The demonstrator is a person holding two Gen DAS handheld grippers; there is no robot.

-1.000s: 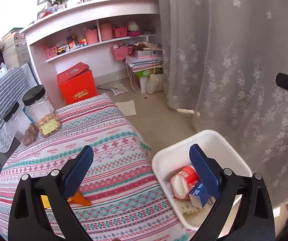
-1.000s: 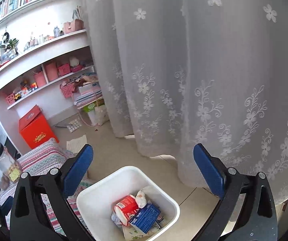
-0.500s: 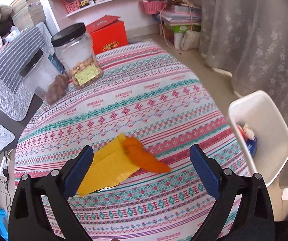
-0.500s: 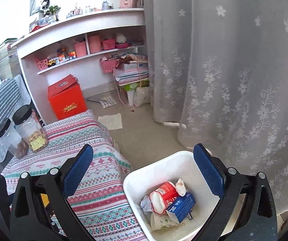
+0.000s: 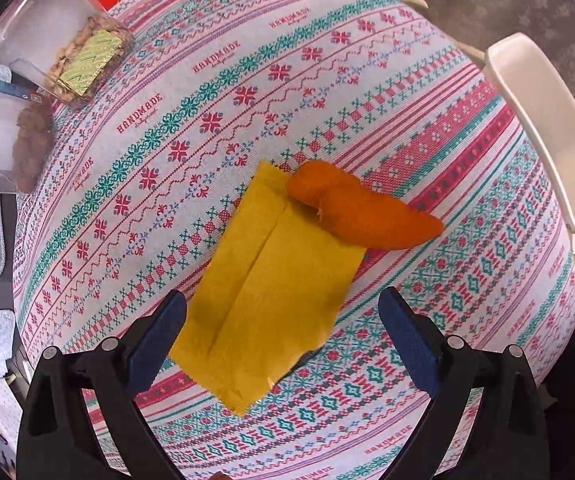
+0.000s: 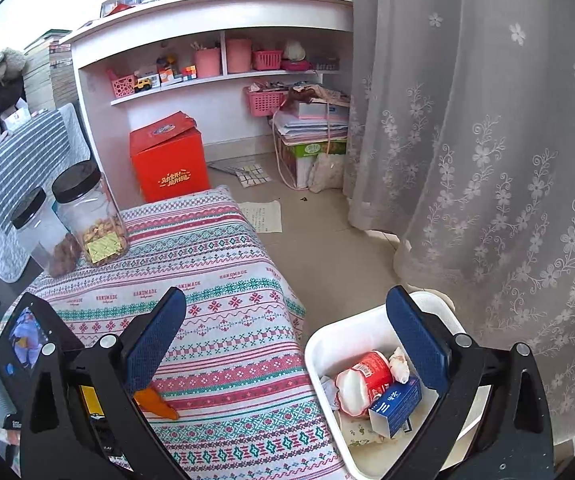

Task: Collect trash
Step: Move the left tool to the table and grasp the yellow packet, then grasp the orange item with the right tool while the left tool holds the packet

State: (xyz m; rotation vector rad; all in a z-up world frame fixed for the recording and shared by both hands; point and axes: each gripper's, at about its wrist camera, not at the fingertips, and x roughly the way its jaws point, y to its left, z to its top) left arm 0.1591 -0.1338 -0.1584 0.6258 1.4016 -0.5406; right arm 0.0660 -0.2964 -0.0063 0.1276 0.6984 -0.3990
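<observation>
A flat yellow wrapper [image 5: 271,292] lies on the patterned tablecloth [image 5: 247,92], with an orange peel piece [image 5: 363,208] touching its far right corner. My left gripper [image 5: 283,336] is open and empty, its fingers just above and either side of the wrapper's near end. The white trash bin [image 5: 543,120] stands off the table's right edge. My right gripper [image 6: 287,344] is open and empty, high over the gap between table and bin [image 6: 327,340]. The bin holds a red cup [image 6: 363,380], a blue carton [image 6: 395,404] and crumpled paper. The peel [image 6: 157,402] shows partly behind my right gripper's left finger.
Two black-lidded clear jars [image 6: 87,216] stand at the table's far left corner [image 5: 67,48]. A red box [image 6: 167,164], paper stacks and pink baskets sit on the floor and shelves beyond. A lace curtain [image 6: 487,160] hangs right of the bin.
My left gripper has swung from the bin down toward the table and closed in on the yellow wrapper. My right gripper has turned left, bringing the table into its view.
</observation>
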